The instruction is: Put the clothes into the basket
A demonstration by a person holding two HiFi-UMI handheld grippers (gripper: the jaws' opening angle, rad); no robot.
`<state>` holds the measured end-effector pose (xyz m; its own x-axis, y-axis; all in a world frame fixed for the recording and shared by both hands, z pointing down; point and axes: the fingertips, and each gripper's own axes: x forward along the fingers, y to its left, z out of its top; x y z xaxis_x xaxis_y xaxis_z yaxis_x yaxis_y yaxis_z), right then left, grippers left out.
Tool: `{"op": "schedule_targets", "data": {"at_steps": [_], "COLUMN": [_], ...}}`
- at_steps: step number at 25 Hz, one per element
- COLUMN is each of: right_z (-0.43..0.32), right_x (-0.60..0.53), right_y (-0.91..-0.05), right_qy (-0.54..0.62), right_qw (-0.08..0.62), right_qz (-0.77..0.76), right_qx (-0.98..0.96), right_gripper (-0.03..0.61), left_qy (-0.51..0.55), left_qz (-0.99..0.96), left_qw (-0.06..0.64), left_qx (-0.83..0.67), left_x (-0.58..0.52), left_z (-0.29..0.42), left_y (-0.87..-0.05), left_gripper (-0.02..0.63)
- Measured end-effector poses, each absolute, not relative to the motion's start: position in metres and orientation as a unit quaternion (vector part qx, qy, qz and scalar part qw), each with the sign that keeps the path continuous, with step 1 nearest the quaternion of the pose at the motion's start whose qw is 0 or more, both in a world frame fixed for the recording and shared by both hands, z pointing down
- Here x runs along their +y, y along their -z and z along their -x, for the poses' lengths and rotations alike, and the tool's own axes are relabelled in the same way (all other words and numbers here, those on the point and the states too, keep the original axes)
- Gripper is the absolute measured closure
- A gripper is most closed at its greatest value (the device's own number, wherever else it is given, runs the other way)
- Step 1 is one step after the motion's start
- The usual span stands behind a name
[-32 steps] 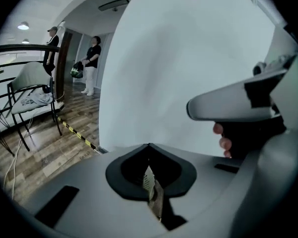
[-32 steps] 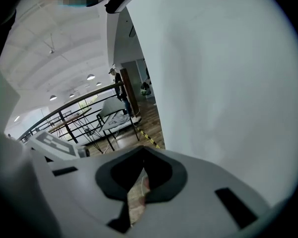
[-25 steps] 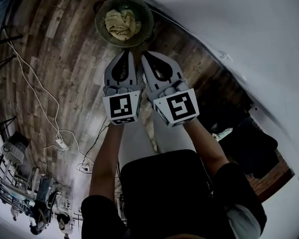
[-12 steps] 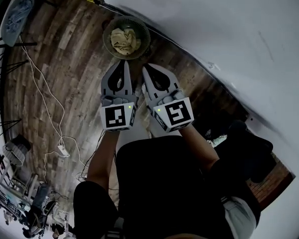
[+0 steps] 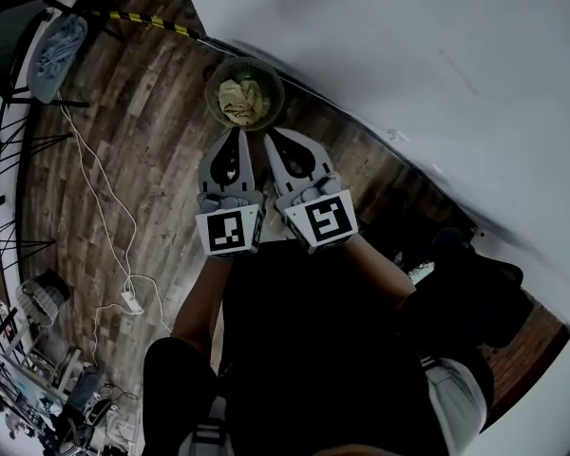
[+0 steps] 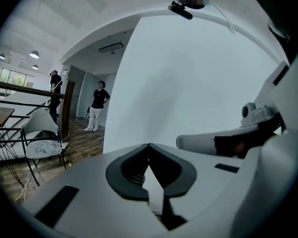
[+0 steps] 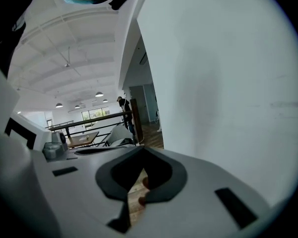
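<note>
Head view: the basket (image 5: 212, 88) stands on the wooden floor (image 5: 142, 160) at the foot of the white wall (image 5: 408, 55). A pale crumpled cloth (image 5: 241, 101) lies inside it. The left gripper (image 5: 234, 133) and the right gripper (image 5: 269, 135) are held side by side above the basket, well apart from the cloth. No other garment shows on the floor near the basket. A bluish cloth (image 5: 62, 41) is draped on a chair (image 5: 5, 46) at upper left; it is too small to tell whether it belongs to the job.

Left gripper view: the jaws meet at their tips with nothing between them, and they face the wall.

Right gripper view: the jaws are likewise closed on nothing.

Judged from this, the loading looks finished or nearly so, and neither tool carries anything.
</note>
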<state>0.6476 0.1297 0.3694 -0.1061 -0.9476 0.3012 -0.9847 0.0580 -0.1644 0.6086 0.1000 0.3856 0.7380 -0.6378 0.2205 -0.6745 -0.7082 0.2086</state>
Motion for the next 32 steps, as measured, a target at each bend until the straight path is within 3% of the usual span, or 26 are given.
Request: {"op": "schedule_targets", "data": {"at_steps": [12, 32], "right_z": [-0.635, -0.624], "right_x": [0.147, 0.153], "right_y": [-0.290, -0.244], "right_qy": [-0.101, -0.051], "right_qw": [0.032, 0.013], "right_qz": [-0.647, -0.634], "right_qx": [-0.755, -0.772], "right_gripper": [0.569, 0.569], "left_qy": [-0.027, 0.011], "left_qz": [-0.932, -0.932], "left_qw": [0.079, 0.044], "left_qx": [-0.354, -0.359], "left_x": [0.132, 0.139], "left_z": [-0.596, -0.590], "left_y": [-0.297, -0.252], "left_gripper": [0.601, 0.600]}}
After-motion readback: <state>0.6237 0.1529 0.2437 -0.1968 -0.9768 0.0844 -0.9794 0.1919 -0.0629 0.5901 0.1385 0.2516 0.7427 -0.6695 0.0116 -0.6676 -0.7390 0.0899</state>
